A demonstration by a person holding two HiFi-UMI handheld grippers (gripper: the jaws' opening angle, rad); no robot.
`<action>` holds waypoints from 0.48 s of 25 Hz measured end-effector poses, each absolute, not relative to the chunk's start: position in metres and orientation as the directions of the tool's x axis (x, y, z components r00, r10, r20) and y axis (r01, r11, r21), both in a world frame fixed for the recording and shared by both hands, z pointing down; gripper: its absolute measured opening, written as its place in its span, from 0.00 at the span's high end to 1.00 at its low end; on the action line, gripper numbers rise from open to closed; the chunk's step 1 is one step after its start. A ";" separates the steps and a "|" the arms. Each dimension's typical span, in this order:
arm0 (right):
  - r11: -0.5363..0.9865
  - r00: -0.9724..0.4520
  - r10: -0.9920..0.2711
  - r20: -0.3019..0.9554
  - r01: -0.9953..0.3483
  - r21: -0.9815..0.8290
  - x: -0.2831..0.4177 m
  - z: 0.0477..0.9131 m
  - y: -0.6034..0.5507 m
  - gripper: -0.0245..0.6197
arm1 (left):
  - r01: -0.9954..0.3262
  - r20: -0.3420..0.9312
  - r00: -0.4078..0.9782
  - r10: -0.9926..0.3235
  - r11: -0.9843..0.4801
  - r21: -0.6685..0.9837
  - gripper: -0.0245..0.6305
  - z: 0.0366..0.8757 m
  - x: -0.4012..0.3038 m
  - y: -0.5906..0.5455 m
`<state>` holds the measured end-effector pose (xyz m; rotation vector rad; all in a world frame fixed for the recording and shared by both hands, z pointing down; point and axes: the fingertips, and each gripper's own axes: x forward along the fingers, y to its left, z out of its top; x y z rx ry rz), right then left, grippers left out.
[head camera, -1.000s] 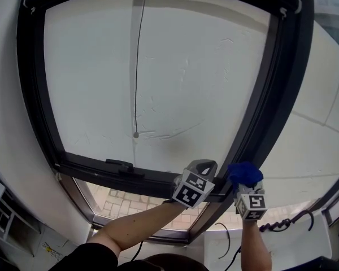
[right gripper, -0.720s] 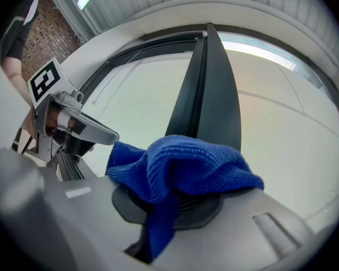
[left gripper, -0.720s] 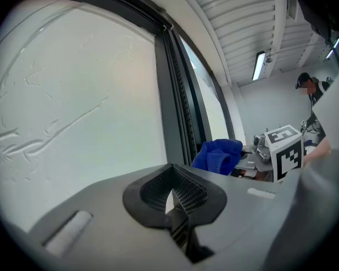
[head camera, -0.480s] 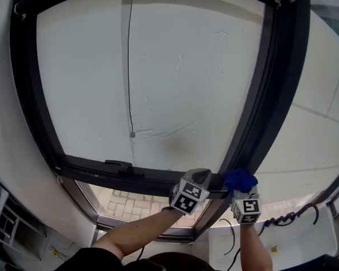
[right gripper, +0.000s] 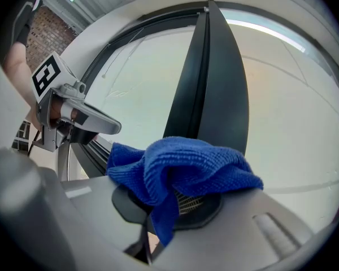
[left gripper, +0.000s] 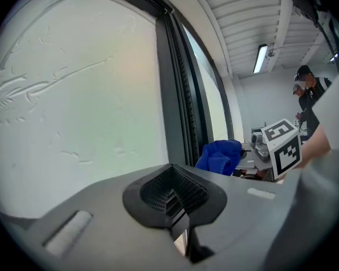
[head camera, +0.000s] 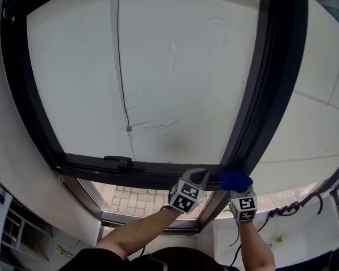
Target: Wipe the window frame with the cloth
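Cloth [head camera: 235,180] in raised right claw [head camera: 237,189], against frame [head camera: 265,95].

The white ledge [head camera: 311,230] occupies the lower right of the head view, below the glazing. A black coiled cable [head camera: 287,210] lies across its upper part. A small yellowish item [head camera: 278,239], too small to identify, sits lower on it. Above the ledge, the dark metal window frame [head camera: 101,171] has a blue microfibre cloth [head camera: 235,180] touching its bottom rail at lower centre-right.
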<state>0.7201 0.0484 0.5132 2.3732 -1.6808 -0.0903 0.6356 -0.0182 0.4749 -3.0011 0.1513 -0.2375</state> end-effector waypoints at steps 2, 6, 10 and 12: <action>-0.316 0.348 -0.929 0.127 -0.923 0.219 0.721 0.531 0.049 0.88 | -0.098 0.160 0.980 -0.117 -0.987 -0.126 0.97 0.482 0.634 -0.020; -0.316 0.346 -0.930 0.124 -0.925 0.210 0.719 0.539 0.048 0.89 | -0.086 0.186 0.976 -0.111 -0.987 -0.139 0.97 0.496 0.631 -0.017; -0.323 0.362 -0.919 0.154 -0.918 0.230 0.726 0.552 0.051 0.88 | -0.079 0.206 0.973 -0.106 -0.988 -0.134 0.97 0.509 0.630 -0.015; -0.326 0.361 -0.920 0.156 -0.922 0.210 0.722 0.553 0.048 0.88 | -0.078 0.214 0.971 -0.103 -0.989 -0.123 0.97 0.513 0.628 -0.015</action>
